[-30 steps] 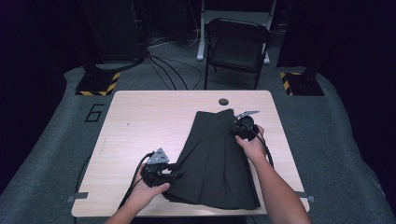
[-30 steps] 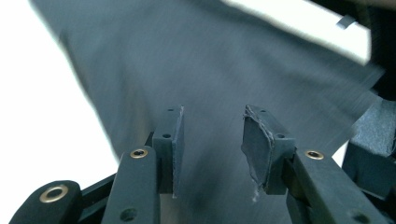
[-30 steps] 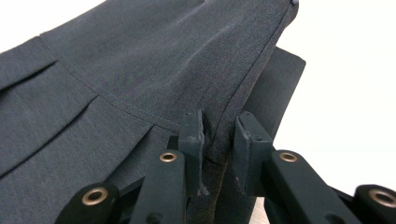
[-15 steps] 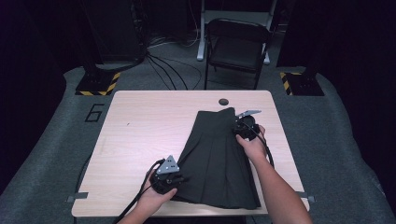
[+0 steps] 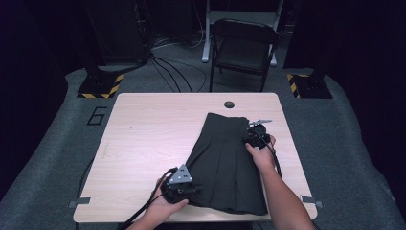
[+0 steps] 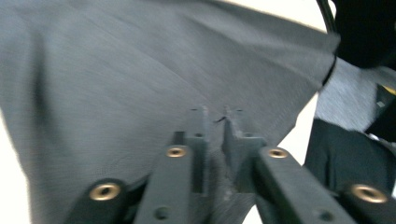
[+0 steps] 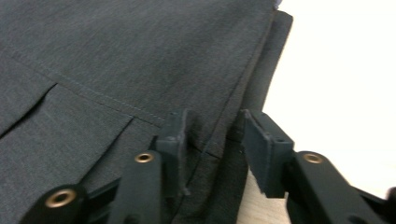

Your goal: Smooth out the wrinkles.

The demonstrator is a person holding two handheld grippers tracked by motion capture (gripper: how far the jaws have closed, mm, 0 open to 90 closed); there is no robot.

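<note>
A dark grey pleated skirt point(image 5: 225, 158) lies flat on the wooden table point(image 5: 153, 124), waistband far, hem near. My left gripper point(image 5: 197, 189) is at the hem's near left corner. In the left gripper view its jaws point(image 6: 215, 116) have just been opening; they stand a narrow gap apart with the cloth point(image 6: 116, 70) between them. My right gripper point(image 5: 249, 140) is at the skirt's right edge near the waistband. Its jaws point(image 7: 215, 121) have just been opening too and straddle the folded edge of the skirt point(image 7: 116, 46), pads clear of the cloth.
A round hole point(image 5: 229, 104) sits near the table's far edge. Behind the table stands a folding chair point(image 5: 242, 48), with cables point(image 5: 167, 72) on the floor and striped stand bases point(image 5: 100, 86) at both sides. Bare tabletop lies left of the skirt.
My left gripper slid right and toward the near edge, onto the hem corner. The right gripper stayed at the skirt's right edge. The skirt has not shifted.
</note>
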